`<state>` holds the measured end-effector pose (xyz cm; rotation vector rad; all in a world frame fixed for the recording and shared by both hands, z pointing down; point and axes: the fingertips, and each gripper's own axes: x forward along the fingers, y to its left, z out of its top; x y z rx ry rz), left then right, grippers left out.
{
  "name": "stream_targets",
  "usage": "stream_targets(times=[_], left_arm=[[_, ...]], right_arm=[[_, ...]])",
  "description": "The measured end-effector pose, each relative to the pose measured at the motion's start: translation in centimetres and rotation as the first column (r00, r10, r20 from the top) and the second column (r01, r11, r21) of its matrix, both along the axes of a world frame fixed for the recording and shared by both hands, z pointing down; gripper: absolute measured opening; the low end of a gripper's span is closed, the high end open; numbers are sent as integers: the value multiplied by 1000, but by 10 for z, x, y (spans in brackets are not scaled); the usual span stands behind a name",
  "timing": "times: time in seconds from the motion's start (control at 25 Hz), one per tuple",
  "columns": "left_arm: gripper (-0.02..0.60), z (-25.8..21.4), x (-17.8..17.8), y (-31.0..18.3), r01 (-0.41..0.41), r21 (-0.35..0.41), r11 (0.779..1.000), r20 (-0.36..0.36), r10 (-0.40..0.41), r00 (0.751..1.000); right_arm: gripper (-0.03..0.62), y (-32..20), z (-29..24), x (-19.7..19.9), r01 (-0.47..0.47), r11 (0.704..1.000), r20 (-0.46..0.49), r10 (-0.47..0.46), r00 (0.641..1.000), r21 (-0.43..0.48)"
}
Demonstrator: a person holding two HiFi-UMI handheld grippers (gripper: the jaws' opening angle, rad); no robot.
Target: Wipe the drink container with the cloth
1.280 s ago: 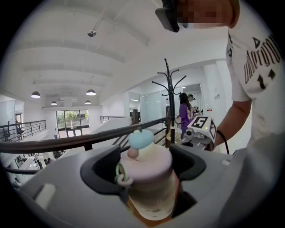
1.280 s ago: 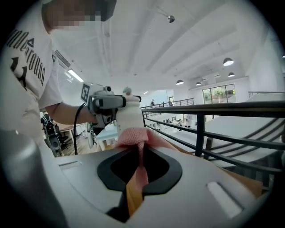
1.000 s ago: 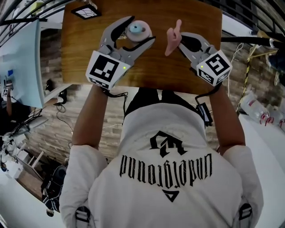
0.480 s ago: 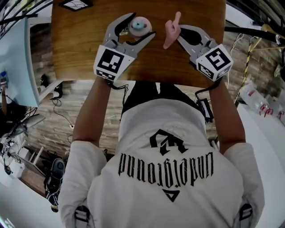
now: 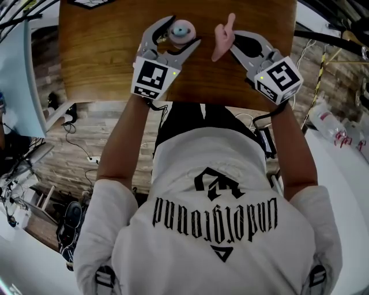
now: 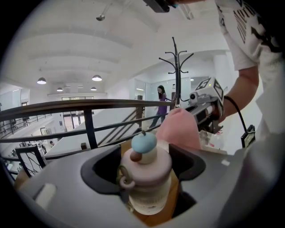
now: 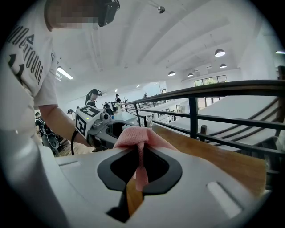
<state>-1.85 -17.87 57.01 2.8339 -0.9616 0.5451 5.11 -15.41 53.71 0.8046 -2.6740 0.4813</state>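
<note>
The drink container [image 5: 181, 33], a clear bottle with a pink lid and a pale blue cap, stands upright between the jaws of my left gripper [image 5: 184, 33], which is shut on it above the wooden table [image 5: 104, 52]. Seen from the left gripper view, the bottle [image 6: 147, 178] fills the jaw gap, with the pink cloth [image 6: 180, 129] just behind it to the right. My right gripper [image 5: 229, 38] is shut on the pink cloth [image 5: 223, 40], which bunches above the jaw tips [image 7: 139, 138] and hangs down between them. Cloth and bottle are a little apart.
A black-framed marker card [image 5: 89, 3] lies at the table's far left corner. A dark metal railing [image 7: 209, 107] runs past the table's far side. A coat stand [image 6: 177, 75] and a white table [image 5: 346, 173] stand off to the sides.
Both grippers have sunk toward the table, the left one more, still gripping the bottle and the cloth. The gap between bottle and cloth is much the same.
</note>
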Motion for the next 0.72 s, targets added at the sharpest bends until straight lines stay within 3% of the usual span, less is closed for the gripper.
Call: stream_targets(times=[0.32,0.72], left_arm=[[386,27,-3,10,47,-27,999,19,-47,999],[388,30,-1,23,21,28,999,30,-22,999]], right_arm=[[21,3,5,7,-9,1000,11,9,1000,-13],[21,4,4,1,7,1000,5,-7,1000,-9]])
